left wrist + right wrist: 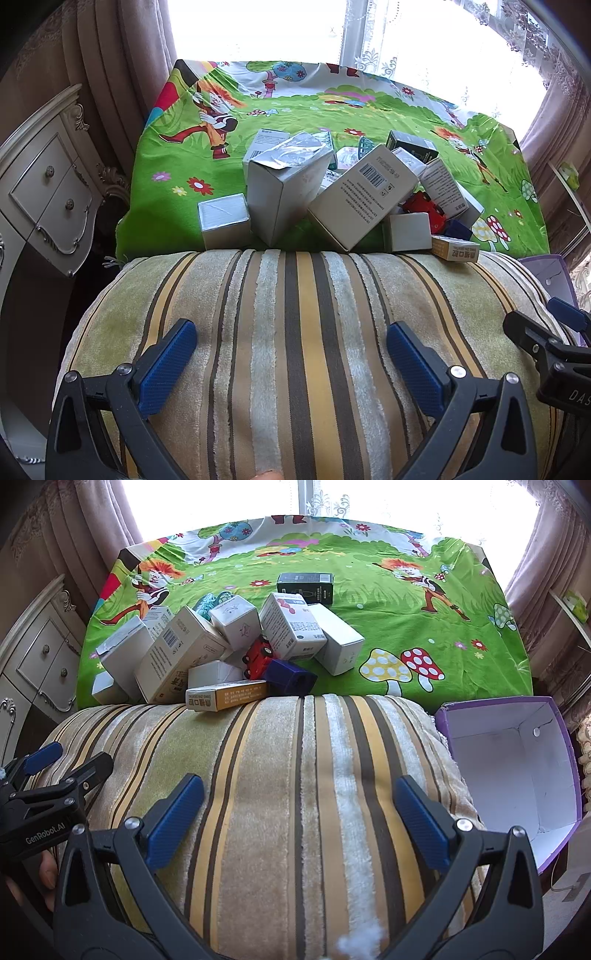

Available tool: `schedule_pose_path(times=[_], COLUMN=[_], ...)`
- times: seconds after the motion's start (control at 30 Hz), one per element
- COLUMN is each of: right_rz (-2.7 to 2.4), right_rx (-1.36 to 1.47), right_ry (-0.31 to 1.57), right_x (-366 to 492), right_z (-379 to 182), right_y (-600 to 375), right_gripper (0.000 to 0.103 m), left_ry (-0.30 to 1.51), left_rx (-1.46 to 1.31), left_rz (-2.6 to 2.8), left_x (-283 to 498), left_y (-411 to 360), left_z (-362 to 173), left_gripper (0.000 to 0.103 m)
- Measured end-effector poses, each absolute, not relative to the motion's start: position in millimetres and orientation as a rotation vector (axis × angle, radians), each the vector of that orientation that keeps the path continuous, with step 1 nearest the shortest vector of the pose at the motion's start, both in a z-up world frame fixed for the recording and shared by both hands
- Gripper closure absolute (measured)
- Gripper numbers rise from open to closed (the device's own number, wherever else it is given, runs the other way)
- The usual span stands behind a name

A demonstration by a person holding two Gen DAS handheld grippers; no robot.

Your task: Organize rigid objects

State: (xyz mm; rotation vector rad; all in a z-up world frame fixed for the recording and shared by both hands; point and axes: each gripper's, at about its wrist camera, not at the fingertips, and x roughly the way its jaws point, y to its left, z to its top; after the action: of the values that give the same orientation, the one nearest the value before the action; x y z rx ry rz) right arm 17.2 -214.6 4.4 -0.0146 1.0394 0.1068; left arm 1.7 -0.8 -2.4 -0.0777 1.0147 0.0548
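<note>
Boxes (221, 638) lie heaped on the green cartoon sheet (406, 627), leaning on each other against the striped cushion (295, 775). Your left gripper (291, 360) and right gripper (299, 818) hover wide apart, empty. Pull a propping box and the pile may topple, sending the red toy car (258, 656) off.

bright window (258, 26), beige curtains (110, 55), cream dresser (48, 184)

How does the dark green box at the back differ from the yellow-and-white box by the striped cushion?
The dark green box lies alone on the cartoon cloth, apart from the pile; the yellow-and-white box sits at the pile's near edge, against the striped cushion. The green one is dark and looks squatter; the yellow one is pale, long and slim. Both are cartons lying flat, and neither is gripped.
</note>
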Motion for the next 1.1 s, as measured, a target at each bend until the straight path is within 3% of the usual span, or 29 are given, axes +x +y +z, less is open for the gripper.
schedule_pose_path(times=[0.63, 1.1], right_rz=[0.110, 0.204], right_rx=[-0.020, 0.047], right_ry=[1.031, 1.125], right_x=[18.9, 35.8], right_z=[3.2, 10.3], right_y=[-212.8, -221.9], right_gripper=[0.000, 0.000], left_ry=[1.015, 0.986], left_rx=[-0.110, -0.207], left_rz=[0.045, -0.014], left_x=[0.9, 3.8], left_y=[2.7, 16.7], left_z=[-0.1, 10.6], left_gripper=[0.000, 0.000])
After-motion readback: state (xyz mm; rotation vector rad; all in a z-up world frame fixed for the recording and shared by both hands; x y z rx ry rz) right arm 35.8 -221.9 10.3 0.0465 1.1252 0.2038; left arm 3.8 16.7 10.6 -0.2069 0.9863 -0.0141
